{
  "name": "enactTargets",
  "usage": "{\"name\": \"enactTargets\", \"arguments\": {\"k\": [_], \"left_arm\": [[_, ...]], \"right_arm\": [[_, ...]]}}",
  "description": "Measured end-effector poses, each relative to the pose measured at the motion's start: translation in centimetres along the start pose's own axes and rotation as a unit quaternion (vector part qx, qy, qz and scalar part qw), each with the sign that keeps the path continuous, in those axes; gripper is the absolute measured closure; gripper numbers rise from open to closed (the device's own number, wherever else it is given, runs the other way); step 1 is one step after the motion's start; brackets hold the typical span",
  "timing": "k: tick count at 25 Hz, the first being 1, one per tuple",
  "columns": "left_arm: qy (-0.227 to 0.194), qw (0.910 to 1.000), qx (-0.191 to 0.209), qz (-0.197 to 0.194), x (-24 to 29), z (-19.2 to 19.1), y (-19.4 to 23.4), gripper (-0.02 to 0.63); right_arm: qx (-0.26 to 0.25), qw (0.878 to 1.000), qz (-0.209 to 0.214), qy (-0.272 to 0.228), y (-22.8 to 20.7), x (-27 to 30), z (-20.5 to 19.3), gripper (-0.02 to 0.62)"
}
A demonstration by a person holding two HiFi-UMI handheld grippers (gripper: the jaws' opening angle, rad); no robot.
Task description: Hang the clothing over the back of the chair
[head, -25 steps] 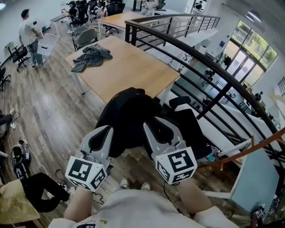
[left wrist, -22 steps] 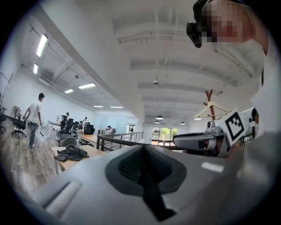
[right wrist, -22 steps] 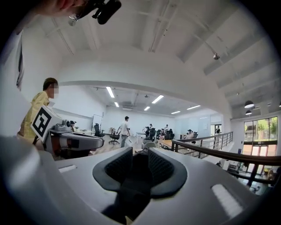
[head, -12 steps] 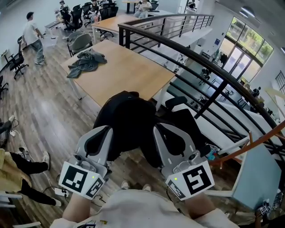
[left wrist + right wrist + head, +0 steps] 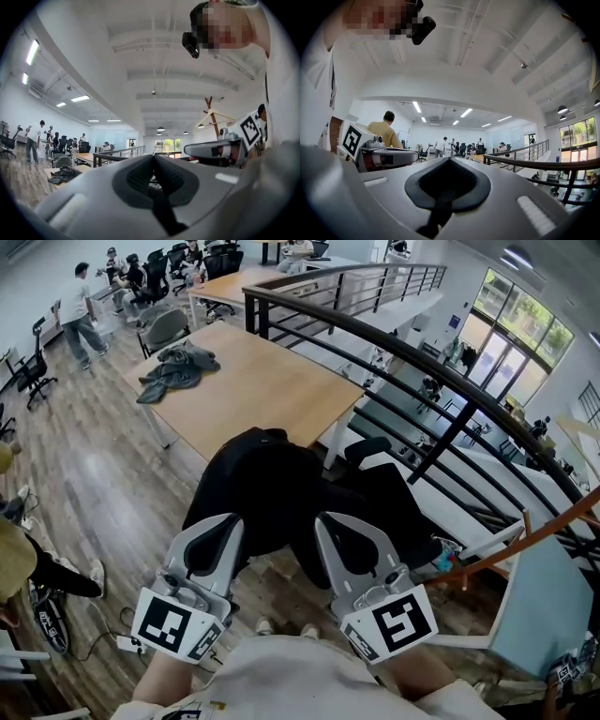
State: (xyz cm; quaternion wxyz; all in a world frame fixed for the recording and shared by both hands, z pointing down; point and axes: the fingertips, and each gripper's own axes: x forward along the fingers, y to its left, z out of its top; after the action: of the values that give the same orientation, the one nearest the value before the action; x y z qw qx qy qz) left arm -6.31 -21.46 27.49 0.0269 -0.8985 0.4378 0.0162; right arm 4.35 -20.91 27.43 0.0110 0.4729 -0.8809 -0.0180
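Black garment (image 5: 267,486) lay bunched over chair (image 5: 375,449), at 12 o'clock from left gripper (image 5: 218,521) and right gripper (image 5: 328,519), both clamped on it; draping apparently unfinished.

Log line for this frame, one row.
state: garment held up | left gripper: shut on black garment | right gripper: shut on black garment | black chair: partly hidden by garment | grey clothing: on wooden table

The clothing (image 5: 272,493) hangs nearer than the table (image 5: 272,395), the railing (image 5: 394,343) to their right.
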Motion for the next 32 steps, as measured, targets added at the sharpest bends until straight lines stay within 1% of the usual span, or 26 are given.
{"name": "enactTargets", "arguments": {"k": [3,6,8,11,13,19,25,30,32], "left_arm": [[0.006,0.9999,-0.006,-0.005,0.0,-1.1,-0.5,0.604],[0.006,0.9997,-0.013,-0.018,-0.2,-2.2,-1.3,0.604],[0.011,0.9996,-0.011,-0.023,-0.3,-3.0,-1.8,0.604],[0.030,0.9994,-0.004,-0.020,-0.3,-4.1,-2.2,0.604],[0.035,0.9992,-0.006,-0.017,-0.4,-4.5,-2.4,0.604],[0.040,0.9991,-0.009,-0.012,-0.1,-4.7,-2.2,0.604],[0.045,0.9989,-0.012,-0.008,-0.2,-4.9,-2.3,0.604],[0.045,0.9989,-0.013,-0.006,-0.3,-5.0,-2.0,0.603],[0.049,0.9987,-0.014,-0.006,-0.3,-5.1,-1.9,0.604]], "right_arm": [[0.004,1.000,0.003,0.012,0.1,0.0,-1.5,0.595],[0.010,1.000,0.010,0.027,0.5,-0.2,-3.2,0.595],[0.016,0.999,0.013,0.038,0.7,-0.2,-4.2,0.595],[0.027,0.998,0.020,0.054,0.8,-0.4,-5.4,0.595],[0.034,0.997,0.026,0.062,1.0,-0.5,-6.0,0.595],[0.034,0.997,0.027,0.064,0.5,-0.3,-5.9,0.595],[0.007,0.998,0.016,0.062,0.3,-0.3,-5.7,0.595],[0.022,0.998,0.019,0.060,0.3,-0.2,-5.9,0.595],[0.015,0.998,0.014,0.058,0.2,-0.1,-5.8,0.595]]}}
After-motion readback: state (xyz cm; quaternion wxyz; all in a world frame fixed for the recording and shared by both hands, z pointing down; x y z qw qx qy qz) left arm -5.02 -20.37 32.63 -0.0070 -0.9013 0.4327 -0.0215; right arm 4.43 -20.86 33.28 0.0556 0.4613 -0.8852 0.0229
